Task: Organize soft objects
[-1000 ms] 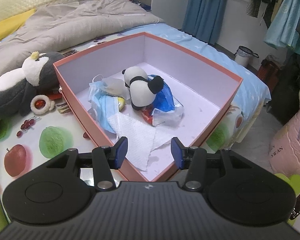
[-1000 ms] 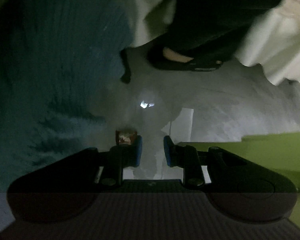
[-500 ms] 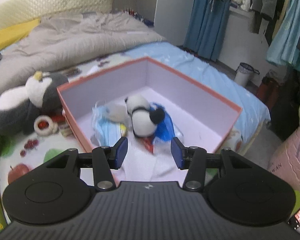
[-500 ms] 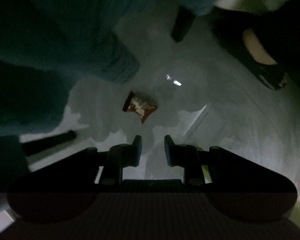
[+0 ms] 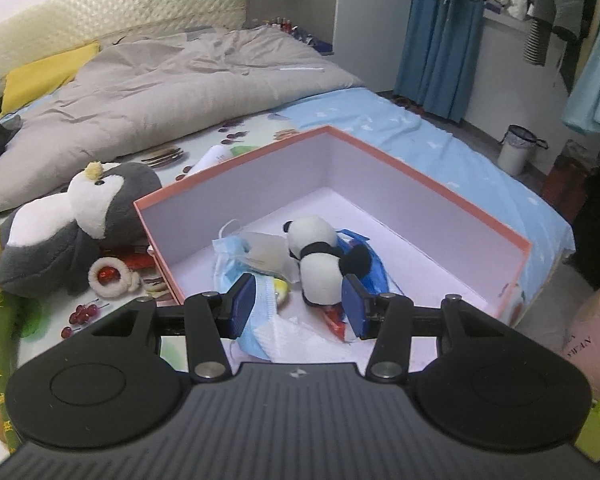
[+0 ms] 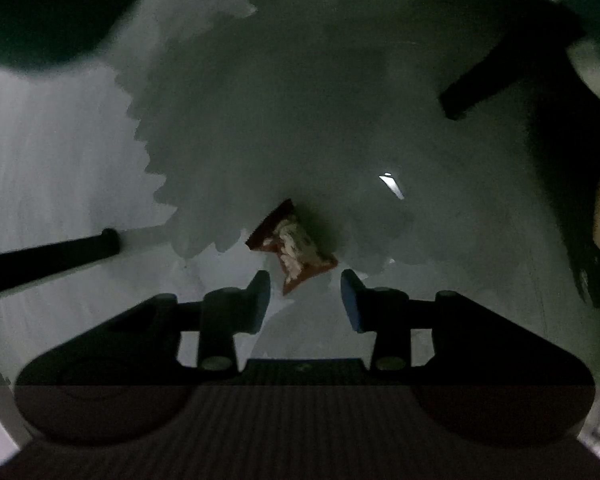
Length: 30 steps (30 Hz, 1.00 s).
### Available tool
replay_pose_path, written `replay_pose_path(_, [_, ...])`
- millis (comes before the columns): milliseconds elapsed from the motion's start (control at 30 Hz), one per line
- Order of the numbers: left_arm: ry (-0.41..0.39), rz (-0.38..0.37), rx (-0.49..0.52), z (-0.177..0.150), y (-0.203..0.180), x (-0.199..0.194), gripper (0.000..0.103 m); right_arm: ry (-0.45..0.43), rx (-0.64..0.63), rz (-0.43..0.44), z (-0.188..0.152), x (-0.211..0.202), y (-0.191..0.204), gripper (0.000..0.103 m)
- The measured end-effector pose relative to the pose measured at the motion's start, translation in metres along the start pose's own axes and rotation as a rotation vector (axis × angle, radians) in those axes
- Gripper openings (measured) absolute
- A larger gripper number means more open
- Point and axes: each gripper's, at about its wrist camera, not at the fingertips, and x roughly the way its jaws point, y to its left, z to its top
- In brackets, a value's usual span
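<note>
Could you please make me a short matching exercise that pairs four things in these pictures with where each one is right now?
Things:
1. panda toy
2. penguin toy
3. snack wrapper
4. waste bin

Places:
A. on the dim floor, just ahead of the right hand-held gripper
B. inside the pink box
C. on the floor beyond the bed, near the blue curtain
D. on the bed, beside the box and outside it

Pairs: 1-B, 2-D, 3-A, 4-C
</note>
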Motion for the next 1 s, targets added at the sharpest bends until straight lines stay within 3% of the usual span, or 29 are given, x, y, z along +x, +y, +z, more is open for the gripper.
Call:
replay_pose_path(367, [0.013,0.022,-0.029,0.012,0.004,0.021,0.054,0.003,-0.138,0.035,0.011,0.026,0.0,0.041])
replay_pose_path(700, [0.055,0.049,-0.061,0.01,0.012,0.046,0.054,0.03,-0.183,0.082,0.012,0.043,0.003,0.04])
replay_pose_path(867, [0.07,0.059,-0.087,0.009,0.017,0.053,0.054,0.045,-0.145,0.088,0.011,0.046,0.001,0.031])
replay_pose_path(1000, [0.058,0.049,-0.094,0.009,0.019,0.05,0.054,0.056,-0.033,0.115,0.008,0.038,-0.007,0.03])
